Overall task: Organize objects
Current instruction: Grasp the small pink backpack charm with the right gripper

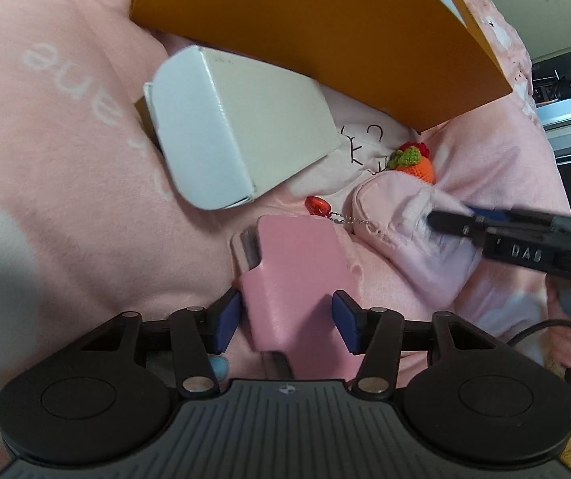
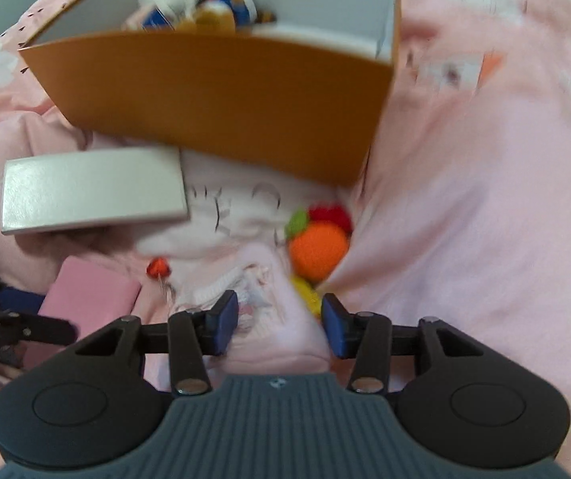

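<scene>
A pink case point(image 1: 293, 275) lies on the pink blanket between the pads of my left gripper point(image 1: 287, 321), which is open around its near end; the left pad touches it, the right stands apart. The case also shows in the right wrist view point(image 2: 86, 299). A pale pink pouch point(image 1: 417, 231) with a red charm point(image 1: 317, 204) on a chain lies to its right. My right gripper point(image 2: 279, 323) is open astride the pouch point(image 2: 273, 319), and shows at the right in the left wrist view point(image 1: 465, 221). A crocheted orange fruit point(image 2: 317, 249) lies just beyond.
An orange box point(image 2: 221, 99) with white inner walls stands at the back and holds several small items point(image 2: 201, 8). A white carton point(image 1: 237, 127) lies in front of it on the left. A white printed cloth point(image 2: 225, 215) lies under the objects.
</scene>
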Tool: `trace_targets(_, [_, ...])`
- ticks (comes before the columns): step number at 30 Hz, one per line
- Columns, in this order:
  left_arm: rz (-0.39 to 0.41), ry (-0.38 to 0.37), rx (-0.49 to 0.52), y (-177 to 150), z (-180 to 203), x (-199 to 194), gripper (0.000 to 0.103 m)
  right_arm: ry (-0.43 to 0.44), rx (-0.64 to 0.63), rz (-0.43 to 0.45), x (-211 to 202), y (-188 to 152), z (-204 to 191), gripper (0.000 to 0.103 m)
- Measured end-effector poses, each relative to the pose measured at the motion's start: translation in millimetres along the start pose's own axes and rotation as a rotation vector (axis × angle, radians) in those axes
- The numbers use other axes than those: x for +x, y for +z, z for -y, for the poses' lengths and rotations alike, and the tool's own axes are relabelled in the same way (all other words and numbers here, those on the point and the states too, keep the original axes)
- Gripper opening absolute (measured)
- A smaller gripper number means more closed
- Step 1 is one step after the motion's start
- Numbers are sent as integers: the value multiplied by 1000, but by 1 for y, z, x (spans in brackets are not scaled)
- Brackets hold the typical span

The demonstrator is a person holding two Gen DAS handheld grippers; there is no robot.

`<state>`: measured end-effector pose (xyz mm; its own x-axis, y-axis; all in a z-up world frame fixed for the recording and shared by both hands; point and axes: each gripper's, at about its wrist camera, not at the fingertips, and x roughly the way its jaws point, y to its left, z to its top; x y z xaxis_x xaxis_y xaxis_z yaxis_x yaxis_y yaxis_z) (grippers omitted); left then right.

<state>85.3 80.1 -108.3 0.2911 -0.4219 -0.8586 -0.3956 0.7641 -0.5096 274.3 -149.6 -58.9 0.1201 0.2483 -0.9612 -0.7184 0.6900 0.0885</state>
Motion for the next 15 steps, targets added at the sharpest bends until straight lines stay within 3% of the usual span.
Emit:
trace_targets(3, [-1,6,-18,3,0,3,61,52,35,6,-2,-11,11,40])
trace_targets(7, [22,27,34,-1,10,-1,50,98,89,27,-15,-28,18,33])
trace_targets(9, [61,31,66,-4,15,-9,37,110,109,36,-20,-37,18,29])
trace_targets(15, [187,-7,194,-12,33,-37,22,127,147,140,-51,-49,12,22])
